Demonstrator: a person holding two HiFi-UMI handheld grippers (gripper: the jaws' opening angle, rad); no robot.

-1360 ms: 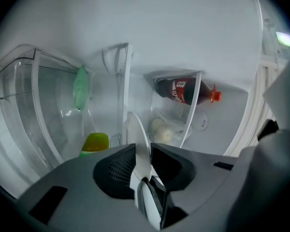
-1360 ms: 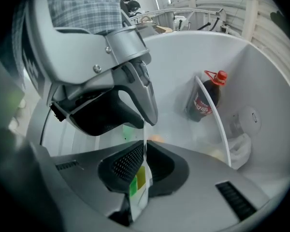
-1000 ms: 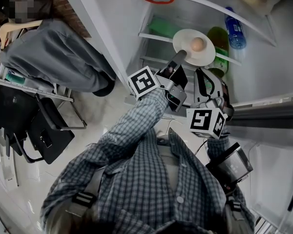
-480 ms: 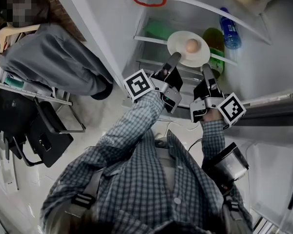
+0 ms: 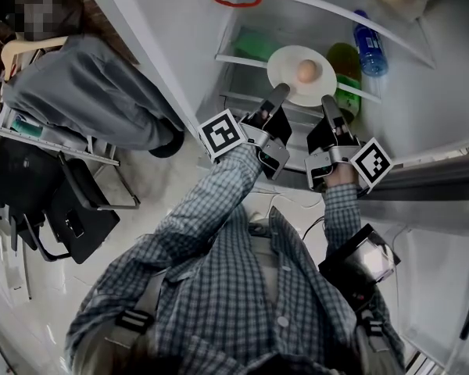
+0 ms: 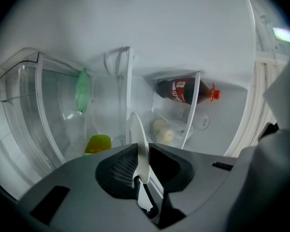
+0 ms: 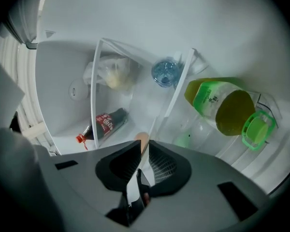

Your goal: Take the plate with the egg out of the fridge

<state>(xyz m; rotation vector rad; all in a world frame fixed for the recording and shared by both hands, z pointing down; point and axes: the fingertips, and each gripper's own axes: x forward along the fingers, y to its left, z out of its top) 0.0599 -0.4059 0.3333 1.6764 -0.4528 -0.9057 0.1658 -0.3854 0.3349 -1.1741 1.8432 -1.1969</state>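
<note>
White and stiff, the plate [image 5: 285, 59] with the egg [image 5: 306, 71] is held level just before the shelves of the open fridge [image 5: 297, 26]. Its near rim is pinched by the left gripper [image 5: 279, 93], whose fingers have just been closing on it, and clasped narrowly alongside by the right gripper [image 5: 327, 101]. The egg is judged loose and fragile, so the plate is best kept flat
</note>
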